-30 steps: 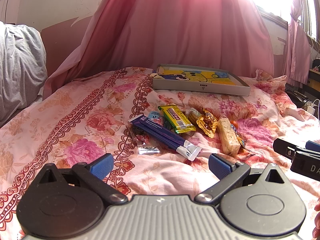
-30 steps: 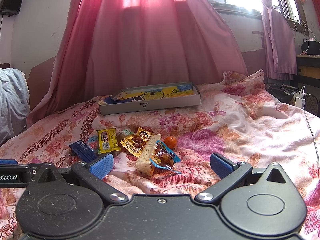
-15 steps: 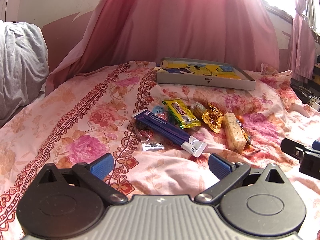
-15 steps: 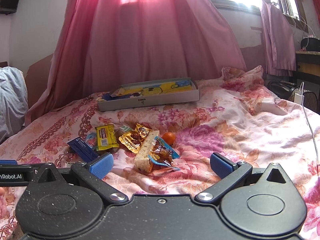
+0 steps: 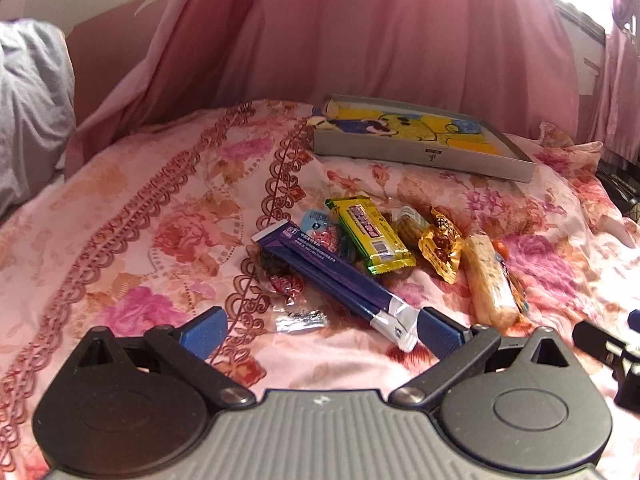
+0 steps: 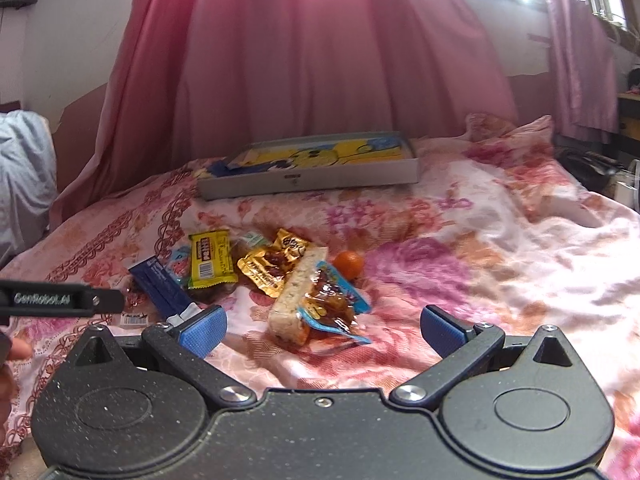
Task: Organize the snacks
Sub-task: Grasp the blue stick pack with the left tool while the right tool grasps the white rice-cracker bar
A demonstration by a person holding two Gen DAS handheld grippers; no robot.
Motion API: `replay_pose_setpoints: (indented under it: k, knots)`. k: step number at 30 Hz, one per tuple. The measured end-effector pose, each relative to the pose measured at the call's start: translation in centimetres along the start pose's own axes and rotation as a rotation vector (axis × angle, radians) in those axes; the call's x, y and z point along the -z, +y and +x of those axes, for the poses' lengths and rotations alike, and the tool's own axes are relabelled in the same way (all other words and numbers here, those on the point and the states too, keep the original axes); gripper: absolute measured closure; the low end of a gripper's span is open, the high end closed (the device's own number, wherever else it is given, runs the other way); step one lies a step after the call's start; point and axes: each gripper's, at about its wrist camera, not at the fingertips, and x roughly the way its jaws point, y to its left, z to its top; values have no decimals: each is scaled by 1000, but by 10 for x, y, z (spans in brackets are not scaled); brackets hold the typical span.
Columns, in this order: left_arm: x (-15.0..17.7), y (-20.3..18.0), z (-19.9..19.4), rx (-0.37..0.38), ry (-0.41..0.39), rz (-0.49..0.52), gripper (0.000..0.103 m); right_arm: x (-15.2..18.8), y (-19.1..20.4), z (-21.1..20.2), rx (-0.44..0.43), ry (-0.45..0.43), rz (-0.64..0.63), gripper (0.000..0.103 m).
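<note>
Left gripper (image 5: pixel 322 328) wide open, empty; blue stick (image 5: pixel 336 276) lies ahead, long axis slanting toward its right finger, silver end touching. Right gripper (image 6: pixel 322 326) open, empty, farther off.

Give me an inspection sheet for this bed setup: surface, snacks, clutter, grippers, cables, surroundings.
Surface: floral bedspread, wrinkled.
Job's things: snack pile mid-bed, with blue stick pack, yellow bar, gold packet, rice bar, small orange; shallow grey box behind them, open, no snacks in it.
Clutter: nothing seen.
Grippers: left gripper open, just short of the stick pack; right gripper open, near the rice bar.
Cables: nothing clearly seen.
Surroundings: pink curtain, grey pillow, bright window at right.
</note>
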Motion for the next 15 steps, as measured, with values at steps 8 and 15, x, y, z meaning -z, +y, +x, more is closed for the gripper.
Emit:
replay_pose_setpoints:
  k: [8,15]
  knots:
    - [-24,2,44,41,56,-103,0,-6,13,37,-72,6,-85,3]
    - [-32,1,75,103,146,-136,1,0,12,57,-197,124,11,19]
